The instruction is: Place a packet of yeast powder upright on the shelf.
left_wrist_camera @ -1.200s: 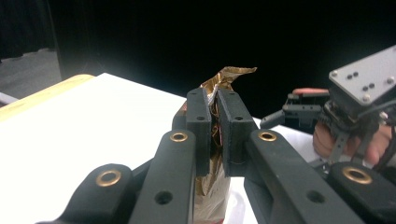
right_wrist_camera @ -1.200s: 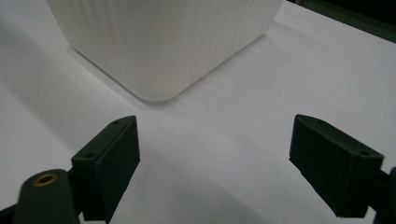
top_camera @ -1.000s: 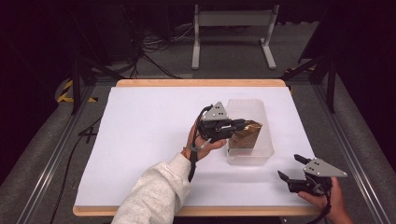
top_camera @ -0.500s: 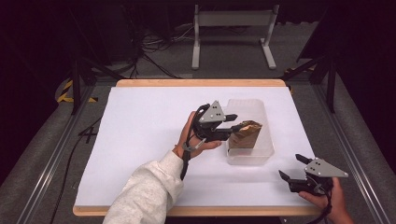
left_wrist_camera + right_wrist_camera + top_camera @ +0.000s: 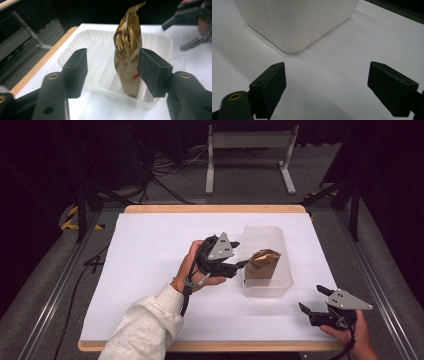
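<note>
Crinkled gold foil makes up the pouch (image 5: 128, 47) that we see standing on end in the tray (image 5: 160, 42), its creased top twisted to a point and a small red mark low on its face; its print is too blurred for us to read. From the high view, the pouch (image 5: 262, 264) sits in the near half of the tray (image 5: 272, 232), a translucent white plastic box with ribbed walls and rounded corners, on the white sheet (image 5: 150, 250) that covers the wood-edged table (image 5: 210, 209). Our left gripper (image 5: 113, 67) has just been opening: its black jaws stand apart, with the pouch between them, close to one pad but no longer pinched, and we cannot tell whether that pad still brushes the foil. Our right gripper (image 5: 314, 301) rests near the table's front corner, well apart from the tray, jaws spread with nothing between them; in its own view, a tray corner (image 5: 294, 37) rises ahead, its top cut off.
</note>
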Tool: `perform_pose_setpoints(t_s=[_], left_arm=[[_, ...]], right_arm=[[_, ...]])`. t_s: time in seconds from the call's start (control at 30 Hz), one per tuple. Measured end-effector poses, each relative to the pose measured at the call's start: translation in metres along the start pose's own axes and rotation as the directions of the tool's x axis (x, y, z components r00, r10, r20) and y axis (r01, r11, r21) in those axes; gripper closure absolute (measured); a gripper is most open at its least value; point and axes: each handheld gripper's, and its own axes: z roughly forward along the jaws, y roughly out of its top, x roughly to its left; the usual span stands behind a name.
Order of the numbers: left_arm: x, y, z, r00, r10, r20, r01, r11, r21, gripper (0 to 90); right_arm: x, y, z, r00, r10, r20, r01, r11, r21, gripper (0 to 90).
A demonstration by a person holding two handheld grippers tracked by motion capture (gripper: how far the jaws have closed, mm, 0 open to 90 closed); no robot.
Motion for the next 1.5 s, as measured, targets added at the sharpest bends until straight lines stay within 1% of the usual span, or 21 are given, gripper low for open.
perform_pose_setpoints(t_s=[0.03,0.1,0.27,0.33,0.37,0.4,0.43,0.47,0.67,0.77,1.0,1.07,1.17,1.23,1.27,1.3,1.33,1.37,1.4,1.43,1.5], left_arm=[[-0.002,-0.003,-0.002,1.0000,0.008,-0.004,-0.008,0.9998,0.018,34.3],[-0.004,-0.006,-0.004,0.9998,0.012,-0.017,-0.011,0.9994,0.033,31.7],[-0.006,-0.015,-0.010,0.9989,0.023,-0.040,-0.020,0.9982,0.057,27.2],[-0.006,-0.019,-0.012,0.9991,0.019,-0.038,-0.017,0.9971,0.074,26.1],[-0.006,-0.021,-0.012,0.9990,0.027,-0.037,-0.024,0.9960,0.086,25.9],[-0.006,-0.023,-0.013,0.9981,0.035,-0.049,-0.030,0.9946,0.099,25.1],[-0.006,-0.023,-0.013,0.9981,0.035,-0.049,-0.030,0.9946,0.099,24.0],[-0.006,-0.026,-0.014,0.9969,0.039,-0.068,-0.031,0.9930,0.114,24.0],[-0.005,-0.044,-0.021,0.9954,0.027,-0.092,-0.012,0.9880,0.154,20.7],[-0.004,-0.053,-0.024,0.9934,0.034,-0.109,-0.014,0.9838,0.179,20.6],[0.006,-0.081,-0.037,0.9892,-0.018,-0.145,0.047,0.9788,0.199,20.2],[0.009,-0.092,-0.043,0.9852,-0.049,-0.164,0.082,0.9752,0.206,19.3],[0.012,-0.104,-0.050,0.9784,-0.077,-0.192,0.117,0.9704,0.211,16.4],[0.013,-0.112,-0.055,0.9756,-0.096,-0.198,0.137,0.9679,0.211,15.5],[0.013,-0.117,-0.058,0.9747,-0.091,-0.204,0.136,0.9664,0.218,15.2],[0.013,-0.117,-0.058,0.9747,-0.091,-0.204,0.136,0.9664,0.218,14.9],[0.013,-0.124,-0.063,0.9735,-0.089,-0.210,0.137,0.9641,0.227,14.7],[0.013,-0.124,-0.063,0.9735,-0.089,-0.210,0.137,0.9641,0.227,14.7],[0.012,-0.131,-0.069,0.9711,-0.101,-0.216,0.150,0.9633,0.223,14.6],[0.012,-0.131,-0.069,0.9711,-0.101,-0.216,0.150,0.9633,0.223,14.3],[0.012,-0.139,-0.076,0.9675,-0.109,-0.228,0.162,0.9603,0.227,13.5]], right_arm=[[0.000,0.000,0.000,1.0000,0.000,0.001,0.000,1.000,-0.001,15.9],[0.000,0.000,0.000,1.0000,-0.002,0.000,0.002,1.000,-0.002,15.9],[0.000,0.000,-0.001,1.0000,-0.001,0.002,0.001,1.000,-0.001,15.9],[0.000,0.000,0.000,1.0000,-0.002,0.001,0.002,1.000,-0.001,15.9],[0.000,0.000,0.000,1.0000,-0.002,0.001,0.002,1.000,0.000,15.9],[0.000,0.000,0.000,1.0000,-0.003,0.001,0.003,1.000,0.001,15.9],[0.000,0.000,0.000,1.0000,-0.003,0.001,0.003,1.000,0.002,15.9],[0.000,0.000,0.000,1.0000,-0.003,0.001,0.003,1.000,0.002,15.9],[0.001,0.000,0.000,1.0000,-0.005,0.002,0.005,1.000,0.003,15.9],[0.001,0.000,0.001,1.0000,-0.005,0.003,0.005,1.000,0.003,15.9],[0.001,0.001,0.001,1.0000,-0.007,0.000,0.007,1.000,0.004,15.9],[0.001,0.001,0.001,1.0000,-0.007,0.000,0.007,1.000,0.004,15.9],[0.002,0.001,0.001,1.0000,-0.009,-0.001,0.009,1.000,0.005,15.9],[0.002,0.001,0.002,0.9999,-0.011,0.000,0.011,1.000,0.005,15.9],[0.002,0.001,0.002,0.9999,-0.011,0.000,0.011,1.000,0.005,15.9],[0.002,0.001,0.002,0.9999,-0.011,0.000,0.011,1.000,0.005,15.9],[0.002,0.001,0.002,0.9999,-0.012,0.000,0.012,1.000,0.005,15.9],[0.002,0.001,0.002,0.9999,-0.012,0.000,0.012,1.000,0.005,15.9],[0.002,0.001,0.002,0.9999,-0.012,0.001,0.012,1.000,0.006,15.9],[0.002,0.001,0.002,0.9999,-0.012,0.001,0.012,1.000,0.006,15.9],[0.002,0.001,0.002,0.9999,-0.013,0.000,0.013,1.000,0.006,15.9]])
